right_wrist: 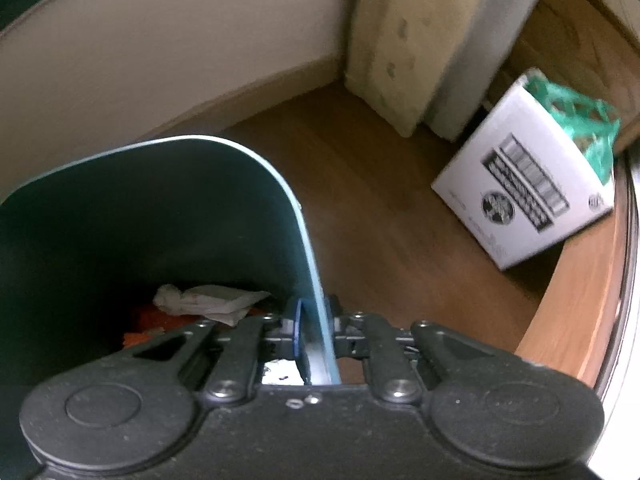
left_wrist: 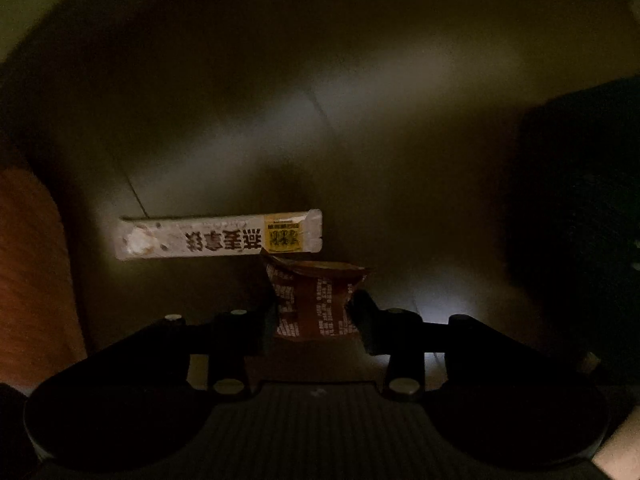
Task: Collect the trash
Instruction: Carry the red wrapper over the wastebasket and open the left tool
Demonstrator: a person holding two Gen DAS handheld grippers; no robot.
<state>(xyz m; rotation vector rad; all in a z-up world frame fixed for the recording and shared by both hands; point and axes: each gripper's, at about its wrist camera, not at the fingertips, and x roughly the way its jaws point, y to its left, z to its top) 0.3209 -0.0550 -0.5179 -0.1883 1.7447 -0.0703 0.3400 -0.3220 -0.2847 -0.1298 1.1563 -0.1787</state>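
In the dim left wrist view, the left gripper [left_wrist: 314,308] is pinching a crumpled brown wrapper [left_wrist: 316,300] between its fingers, and a long white wrapper [left_wrist: 220,236] with dark print is lying on the floor [left_wrist: 360,140] just beyond it, almost touching the brown one. The right gripper [right_wrist: 314,330] is clamping the blue rim of a bin [right_wrist: 310,264], one finger inside and one outside, with crumpled paper [right_wrist: 208,300] lying at the bottom. A white box [right_wrist: 520,184] holding a green bag [right_wrist: 580,120] is sitting well apart on the wooden floor.

Crumpled brown wrapper [left_wrist: 316,300] beside white wrapper [left_wrist: 220,234]
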